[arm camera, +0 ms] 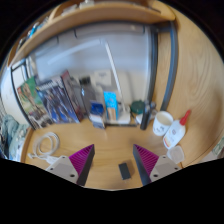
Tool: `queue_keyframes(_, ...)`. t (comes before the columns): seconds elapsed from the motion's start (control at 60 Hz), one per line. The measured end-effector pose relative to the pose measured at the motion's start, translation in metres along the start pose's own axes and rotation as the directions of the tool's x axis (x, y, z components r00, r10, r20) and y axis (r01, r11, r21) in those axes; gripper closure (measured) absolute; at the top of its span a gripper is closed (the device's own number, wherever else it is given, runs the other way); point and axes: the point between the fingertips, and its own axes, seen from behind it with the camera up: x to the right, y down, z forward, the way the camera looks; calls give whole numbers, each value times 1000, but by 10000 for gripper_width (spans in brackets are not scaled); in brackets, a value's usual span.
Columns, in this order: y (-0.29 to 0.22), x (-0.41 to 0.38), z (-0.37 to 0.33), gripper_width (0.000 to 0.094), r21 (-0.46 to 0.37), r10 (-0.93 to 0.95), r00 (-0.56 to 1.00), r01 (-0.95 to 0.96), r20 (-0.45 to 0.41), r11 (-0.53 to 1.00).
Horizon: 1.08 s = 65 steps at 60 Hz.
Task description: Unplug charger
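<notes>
A small dark charger block (124, 170) lies flat on the wooden desk (110, 140) between my two fingers, nearer the right one, with a gap on each side. My gripper (112, 164) is open, its magenta pads (82, 160) wide apart just above the desk. A coil of white cable (44, 148) lies on the desk to the left, just beyond the left finger.
At the back of the desk stand books (60, 100), a blue box (110, 104) and small items against a pale wall. A white mug (162, 122) and a white bottle with a red tip (176, 132) stand to the right. A wooden shelf (100, 18) runs overhead.
</notes>
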Motion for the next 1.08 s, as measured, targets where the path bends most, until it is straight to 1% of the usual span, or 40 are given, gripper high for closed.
queue_keyframes(0.067, -26, -19, -43, 109, 118, 4, 1000, -6, 20, 993)
queue_keyframes(0.15, -48, -48, -98, 107, 264, -7, 999, -3, 34, 964)
queue_keyframes(0.217, -45, -67, -138, 108, 342, -26, 999, 11, 40, 940)
queue_keyframes(0.267, -33, -82, -160, 108, 371, -38, 998, 21, 40, 929)
queue_keyframes(0.383, 11, -115, -187, 108, 361, -56, 998, 41, 32, 932)
queue_keyframes(0.517, 63, -150, -197, 96, 286, -33, 996, 9, 78, 958)
queue_keyframes(0.583, 79, -160, -203, 95, 272, -34, 996, 11, 79, 962)
queue_keyframes(0.733, 88, -174, -213, 101, 290, -100, 994, 81, 50, 954)
queue_keyframes(0.867, 95, -187, -217, 98, 286, -105, 993, 84, 59, 954)
queue_keyframes(1.083, 98, -186, -218, 99, 285, -89, 995, 74, 41, 956)
